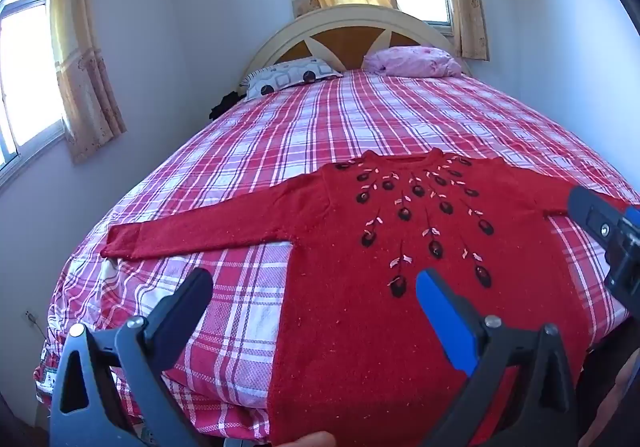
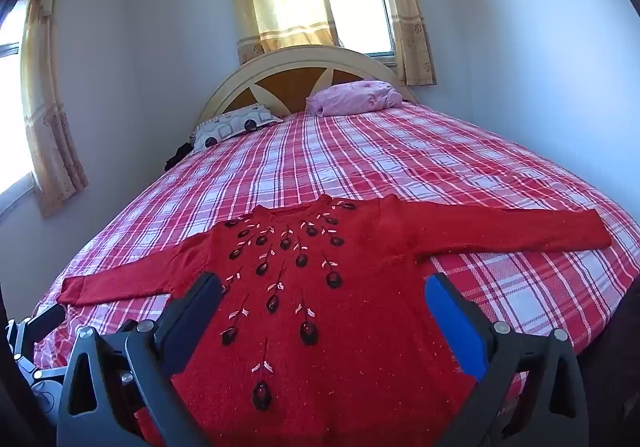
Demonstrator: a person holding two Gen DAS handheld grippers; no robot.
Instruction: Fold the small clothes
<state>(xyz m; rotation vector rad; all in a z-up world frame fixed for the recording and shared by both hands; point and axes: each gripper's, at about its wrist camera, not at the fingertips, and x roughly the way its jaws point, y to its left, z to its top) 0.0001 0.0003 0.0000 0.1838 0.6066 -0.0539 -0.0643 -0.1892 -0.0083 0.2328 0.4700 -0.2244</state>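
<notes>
So far nothing is folded: red sweater (image 2: 352, 311) lies flat, sleeves spread, at the bed (image 2: 400, 167) foot edge; left tongs (image 1: 314, 291) and right tongs (image 2: 324, 295) hover spread apart, empty.

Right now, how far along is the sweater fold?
Done: red sweater lies flat, face up on the plaid bed, both sleeves spread. In hand: nothing; left gripper and right gripper hover open above its hem. Left: every fold.
</notes>
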